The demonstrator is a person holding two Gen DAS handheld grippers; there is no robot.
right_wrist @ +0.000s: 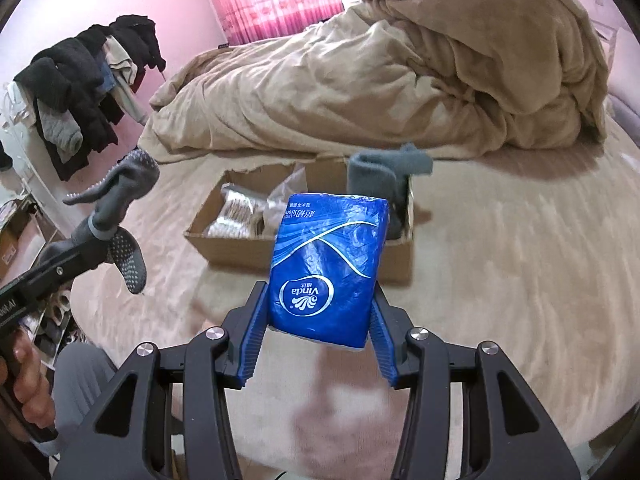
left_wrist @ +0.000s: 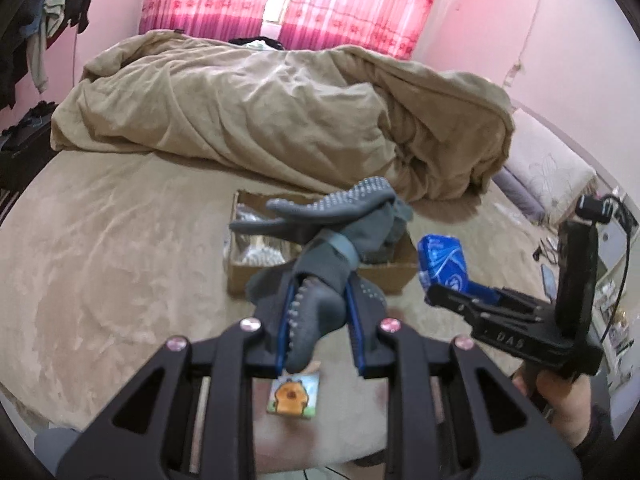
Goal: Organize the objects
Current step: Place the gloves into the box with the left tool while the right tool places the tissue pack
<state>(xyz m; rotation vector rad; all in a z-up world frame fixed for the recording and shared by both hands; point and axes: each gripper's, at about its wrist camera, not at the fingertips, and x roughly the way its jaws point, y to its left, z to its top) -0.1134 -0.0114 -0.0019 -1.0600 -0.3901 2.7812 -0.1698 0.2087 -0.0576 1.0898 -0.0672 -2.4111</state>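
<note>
My left gripper (left_wrist: 320, 292) is shut on a grey dotted glove (left_wrist: 320, 248) and holds it above the bed, in front of an open cardboard box (left_wrist: 320, 276). The glove also shows at the left of the right wrist view (right_wrist: 120, 200). My right gripper (right_wrist: 320, 304) is shut on a blue Vinda tissue pack (right_wrist: 328, 264), held in the air before the box (right_wrist: 296, 252). The pack also shows in the left wrist view (left_wrist: 444, 260). The box holds clear plastic packets (right_wrist: 240, 216) and a grey sock or glove (right_wrist: 376, 180) at its right end.
A small card with an orange cartoon animal (left_wrist: 294, 396) lies on the beige bed sheet (left_wrist: 120, 260) below my left gripper. A bunched beige duvet (left_wrist: 280, 112) lies behind the box. Clothes hang on a rack (right_wrist: 80, 92) at the left.
</note>
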